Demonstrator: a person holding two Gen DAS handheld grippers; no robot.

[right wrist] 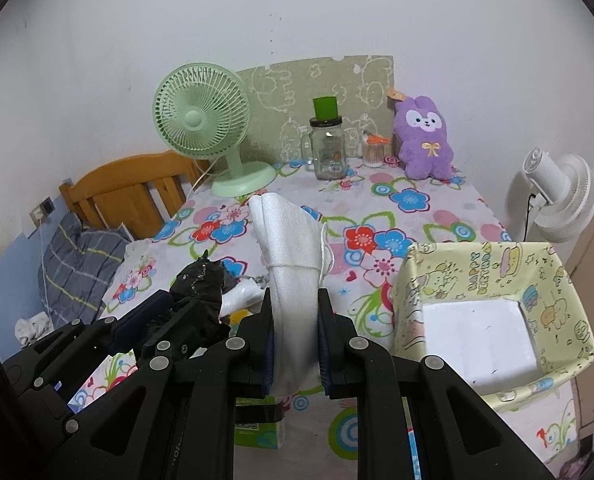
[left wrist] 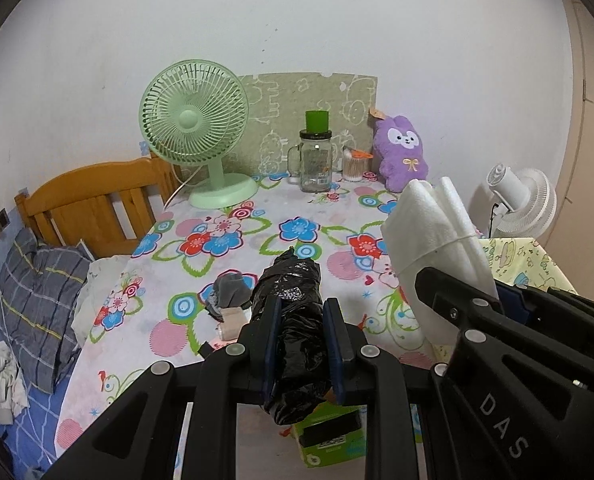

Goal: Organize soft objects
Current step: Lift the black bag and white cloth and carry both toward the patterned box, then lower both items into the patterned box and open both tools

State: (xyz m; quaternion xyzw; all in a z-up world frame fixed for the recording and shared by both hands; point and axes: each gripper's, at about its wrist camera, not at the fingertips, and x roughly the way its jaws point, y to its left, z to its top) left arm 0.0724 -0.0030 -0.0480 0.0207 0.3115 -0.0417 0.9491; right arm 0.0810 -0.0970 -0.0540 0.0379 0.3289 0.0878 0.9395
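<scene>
My left gripper (left wrist: pixel 300 312) is shut on a black plastic-bag roll (left wrist: pixel 293 308) and holds it above the floral tablecloth (left wrist: pixel 257 240). My right gripper (right wrist: pixel 295 304) is shut on a white foam roll tied with string (right wrist: pixel 289 248), held upright above the table. The white roll also shows at the right of the left wrist view (left wrist: pixel 437 240), and the black roll at the left of the right wrist view (right wrist: pixel 199 292). A yellow patterned fabric box (right wrist: pixel 477 264) with a white foam base stands to the right of my right gripper. A grey sock (left wrist: pixel 229 290) and a beige roll (left wrist: pixel 233 322) lie on the table left of the black roll.
At the back stand a green fan (left wrist: pixel 195 120), a glass jar with a green cup on top (left wrist: pixel 316 160), a cotton-swab cup (left wrist: pixel 355 166) and a purple plush rabbit (left wrist: pixel 403 152). A green box (left wrist: pixel 329 436) lies below my left gripper. A bed with a pillow (left wrist: pixel 37 300) is left; a white fan (right wrist: pixel 557 192) is right.
</scene>
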